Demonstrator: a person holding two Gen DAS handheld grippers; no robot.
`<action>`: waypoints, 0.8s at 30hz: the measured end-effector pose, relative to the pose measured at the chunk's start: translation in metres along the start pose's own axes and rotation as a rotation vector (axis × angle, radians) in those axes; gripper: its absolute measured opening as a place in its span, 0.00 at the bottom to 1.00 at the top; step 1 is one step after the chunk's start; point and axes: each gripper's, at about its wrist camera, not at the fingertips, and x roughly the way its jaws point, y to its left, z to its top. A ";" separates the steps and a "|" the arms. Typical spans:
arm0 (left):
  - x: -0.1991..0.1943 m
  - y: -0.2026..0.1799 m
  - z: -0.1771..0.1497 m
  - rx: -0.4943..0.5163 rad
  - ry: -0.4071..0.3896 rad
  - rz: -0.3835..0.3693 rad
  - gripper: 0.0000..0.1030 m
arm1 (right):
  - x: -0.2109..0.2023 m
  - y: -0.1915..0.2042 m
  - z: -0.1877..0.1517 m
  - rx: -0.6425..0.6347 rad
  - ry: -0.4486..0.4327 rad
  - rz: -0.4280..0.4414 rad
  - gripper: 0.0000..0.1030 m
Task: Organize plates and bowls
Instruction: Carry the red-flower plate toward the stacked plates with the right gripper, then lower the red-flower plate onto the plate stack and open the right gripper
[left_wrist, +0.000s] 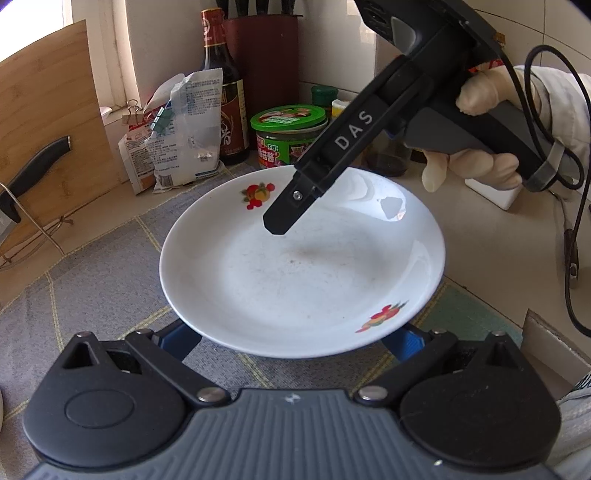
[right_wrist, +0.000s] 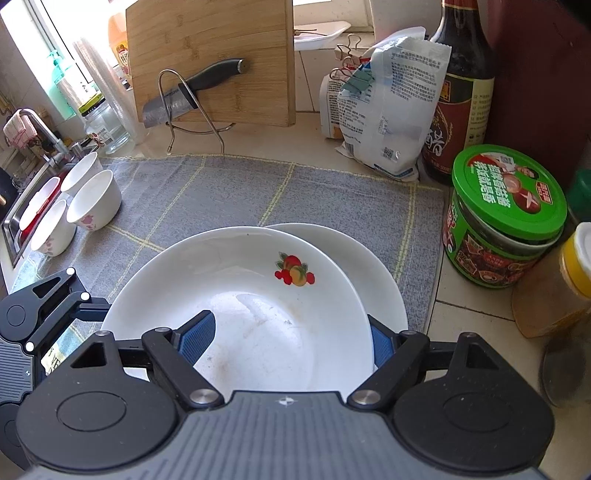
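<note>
- Plates: fruit-print plate (right_wrist: 236, 295) overlaps plain plate (right_wrist: 373, 273) at its 3 o'clock.
- R gripper (right_wrist: 288, 336): jaws wide, straddling the fruit-print plate, no grip.
- L gripper (left_wrist: 295, 341): jaws wide, under plate rim.

Your bench (right_wrist: 476, 325) is a pale tiled surface, and a grey woven mat with yellow grid lines (right_wrist: 229, 195) lies spread over its middle, carrying two white plates with fruit prints (right_wrist: 258, 295) and, at its left edge, a cluster of small white bowls (right_wrist: 94, 199). Along the back you have a bamboo cutting board upright in a wire stand (right_wrist: 210, 62), clipped white food bags (right_wrist: 388, 110) and a dark sauce bottle (right_wrist: 461, 92). Beside the mat's right edge stands a green-lidded jar (right_wrist: 506, 218), with a yellow-capped container (right_wrist: 569, 280) near it.
</note>
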 end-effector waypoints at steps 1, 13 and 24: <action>0.000 0.000 0.000 0.000 0.002 0.000 0.98 | 0.001 0.000 0.000 0.000 0.002 0.000 0.86; 0.008 0.001 0.003 -0.013 0.025 -0.001 0.98 | 0.009 -0.007 -0.001 0.006 0.023 0.003 0.86; 0.012 0.004 0.006 -0.019 0.042 -0.012 0.98 | 0.013 -0.013 -0.003 0.027 0.042 -0.006 0.86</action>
